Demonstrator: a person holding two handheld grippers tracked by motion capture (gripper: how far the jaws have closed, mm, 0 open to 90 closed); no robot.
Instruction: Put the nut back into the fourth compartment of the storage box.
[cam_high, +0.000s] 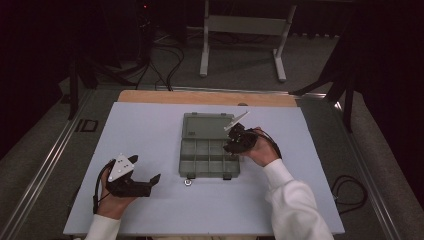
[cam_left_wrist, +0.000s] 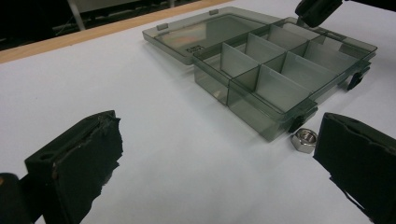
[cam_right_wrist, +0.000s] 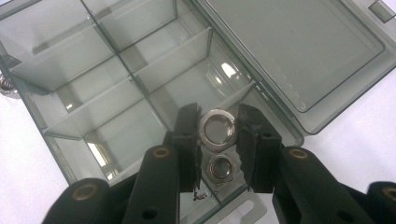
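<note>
Meanwhile, near the tabletop's front-left corner, the left tool (cam_high: 147, 172) rests with jaws spread; a loose steel hex nut (cam_high: 188, 182) lies before the smoky clear-plastic compartment box (cam_high: 200, 165). Over its right compartments, the right tool (cam_right_wrist: 218, 135) pinches another silvery hex nut (cam_right_wrist: 217, 129).

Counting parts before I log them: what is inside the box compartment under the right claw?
One nut lies in that compartment of the box. The right claw holds a second nut above it; the claw hides the floor beside them.
</note>
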